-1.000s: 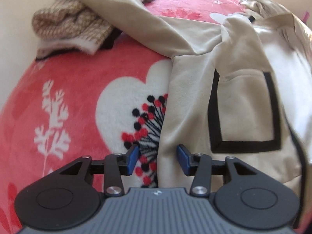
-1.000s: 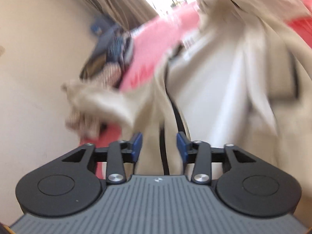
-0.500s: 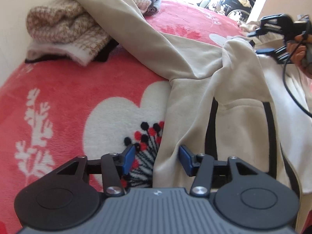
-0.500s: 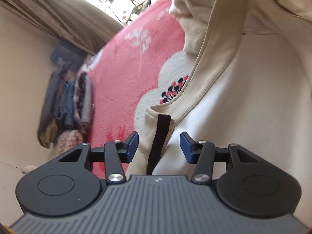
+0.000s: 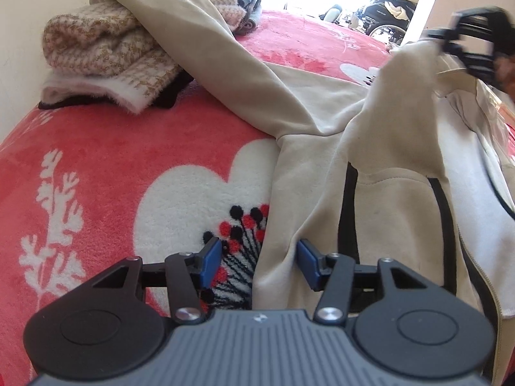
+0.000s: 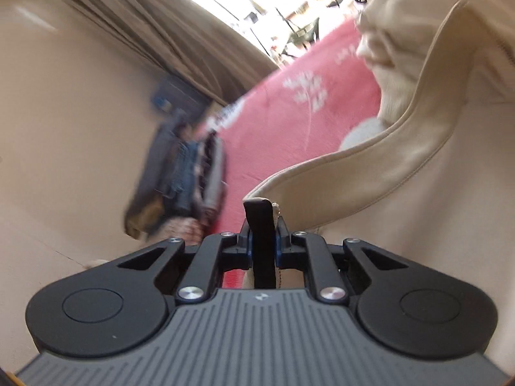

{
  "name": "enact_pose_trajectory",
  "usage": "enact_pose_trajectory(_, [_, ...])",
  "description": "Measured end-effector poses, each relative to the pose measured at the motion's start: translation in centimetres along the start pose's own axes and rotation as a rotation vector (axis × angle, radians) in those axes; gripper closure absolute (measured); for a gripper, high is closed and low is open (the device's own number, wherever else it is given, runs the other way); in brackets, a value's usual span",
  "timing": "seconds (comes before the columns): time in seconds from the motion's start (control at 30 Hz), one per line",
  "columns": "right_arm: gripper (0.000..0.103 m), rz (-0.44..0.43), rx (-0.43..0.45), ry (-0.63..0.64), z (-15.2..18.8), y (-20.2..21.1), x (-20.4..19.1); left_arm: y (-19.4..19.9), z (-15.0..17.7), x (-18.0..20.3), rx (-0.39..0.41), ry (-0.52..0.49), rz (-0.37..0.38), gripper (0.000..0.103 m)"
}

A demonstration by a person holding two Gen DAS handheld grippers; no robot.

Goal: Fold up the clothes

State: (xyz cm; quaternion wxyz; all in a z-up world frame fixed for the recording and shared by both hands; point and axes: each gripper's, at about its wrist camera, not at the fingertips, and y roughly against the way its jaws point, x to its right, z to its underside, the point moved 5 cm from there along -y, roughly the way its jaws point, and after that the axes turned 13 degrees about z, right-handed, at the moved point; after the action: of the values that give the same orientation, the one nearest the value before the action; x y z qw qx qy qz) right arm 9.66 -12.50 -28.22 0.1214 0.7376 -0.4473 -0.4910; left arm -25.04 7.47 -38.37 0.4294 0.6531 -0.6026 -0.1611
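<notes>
Right gripper closing, now pinching jacket trim | left gripper spread, unchanged

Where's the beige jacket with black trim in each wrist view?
Left wrist: beige jacket with black trim fills the centre and right, its hem edge between the open left gripper pads, untouched.
Right wrist: jacket fills the right half; its black-trimmed corner sits between the right gripper pads, which are closing on it.
Shared landmark: red floral blanket under the jacket.
</notes>
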Motion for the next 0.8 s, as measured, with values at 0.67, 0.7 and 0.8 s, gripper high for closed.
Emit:
enact_pose_trajectory(0.67, [0.064,0.490,0.040,0.203,-0.8,1.9,5.0,0.0,-0.1,0.0,0.002,-0.010,-0.012,0.049])
enact_pose_trajectory(0.7, [0.062,0.475,0.019,0.202,-1.0,1.5,4.3,0.0,-0.1,0.0,0.002,-0.011,-0.011,0.049])
enact_pose_trajectory(0.8, [0.048,0.430,-0.044,0.198,-1.5,0.1,2.4,0.0,-0.1,0.0,0.002,-0.014,-0.010,0.050])
